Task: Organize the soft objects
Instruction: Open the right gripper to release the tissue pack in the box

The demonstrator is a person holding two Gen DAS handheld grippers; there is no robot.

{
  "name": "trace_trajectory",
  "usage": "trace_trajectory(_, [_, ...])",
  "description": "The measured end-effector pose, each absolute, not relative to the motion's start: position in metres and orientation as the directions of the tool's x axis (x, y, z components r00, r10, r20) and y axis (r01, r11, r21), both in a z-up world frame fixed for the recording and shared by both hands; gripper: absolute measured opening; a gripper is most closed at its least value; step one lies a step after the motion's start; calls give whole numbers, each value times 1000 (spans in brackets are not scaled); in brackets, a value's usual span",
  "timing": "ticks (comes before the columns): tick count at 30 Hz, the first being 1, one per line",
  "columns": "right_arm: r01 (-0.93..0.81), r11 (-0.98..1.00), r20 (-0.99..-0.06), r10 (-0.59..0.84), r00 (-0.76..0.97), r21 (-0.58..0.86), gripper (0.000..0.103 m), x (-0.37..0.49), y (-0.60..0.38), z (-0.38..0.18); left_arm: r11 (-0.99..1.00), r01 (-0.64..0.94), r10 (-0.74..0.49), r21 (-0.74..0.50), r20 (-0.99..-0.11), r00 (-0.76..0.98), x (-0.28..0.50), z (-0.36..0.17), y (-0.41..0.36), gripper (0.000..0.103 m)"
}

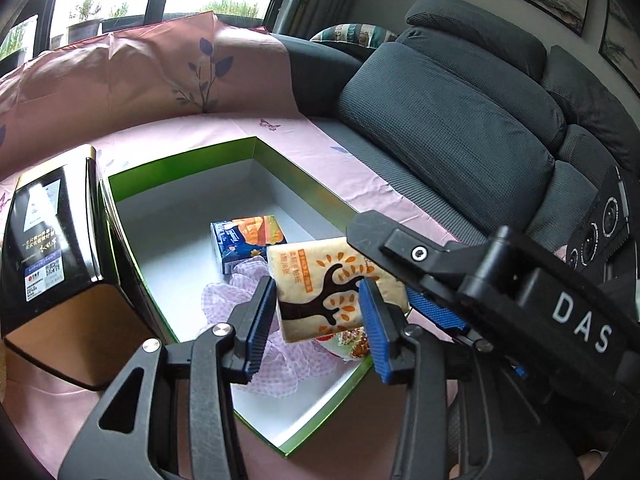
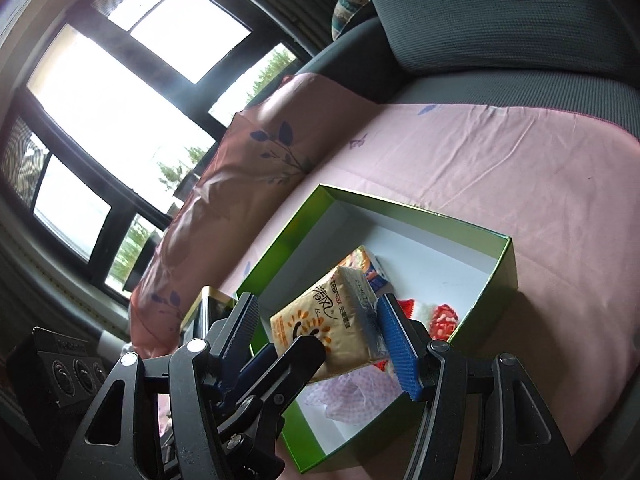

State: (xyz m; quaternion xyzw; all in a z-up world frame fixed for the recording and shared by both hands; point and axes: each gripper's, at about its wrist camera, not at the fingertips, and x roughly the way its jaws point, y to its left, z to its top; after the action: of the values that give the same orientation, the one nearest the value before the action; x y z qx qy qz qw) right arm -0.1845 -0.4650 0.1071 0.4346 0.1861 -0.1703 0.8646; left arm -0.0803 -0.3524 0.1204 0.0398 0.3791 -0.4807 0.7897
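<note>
Cream tissue pack (image 1: 332, 288) with brown tree print, tilted, held above green box (image 1: 316, 196). Inside: blue-orange tissue pack (image 1: 244, 240) at 12 o'clock, pink mesh pouf (image 1: 236, 296) at 7.

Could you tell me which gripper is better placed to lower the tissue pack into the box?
The left gripper: it appears clamped on the tissue pack above the green box; the right gripper stands wider.

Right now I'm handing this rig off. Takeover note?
Left gripper: shut on the beige tissue pack, held above the green box.
Right gripper: open, straddling the same pack; one pad seems to touch it.
Done: blue tissue pack, pink mesh puff and a red-and-white item lie in the box.
Left: probably lower the beige pack into the box and release. A black tin stands beside the box.
</note>
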Motion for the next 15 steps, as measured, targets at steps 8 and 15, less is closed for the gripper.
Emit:
trace_trajectory(8, [499, 565, -465, -217, 858, 657, 82, -195, -462, 120, 551, 762, -759, -340, -583, 288, -75, 133, -327, 68])
trace_trajectory(15, [535, 579, -474, -269, 838, 616, 91, -197, -451, 131, 585, 719, -773, -375, -525, 356, -69, 154, -280, 87])
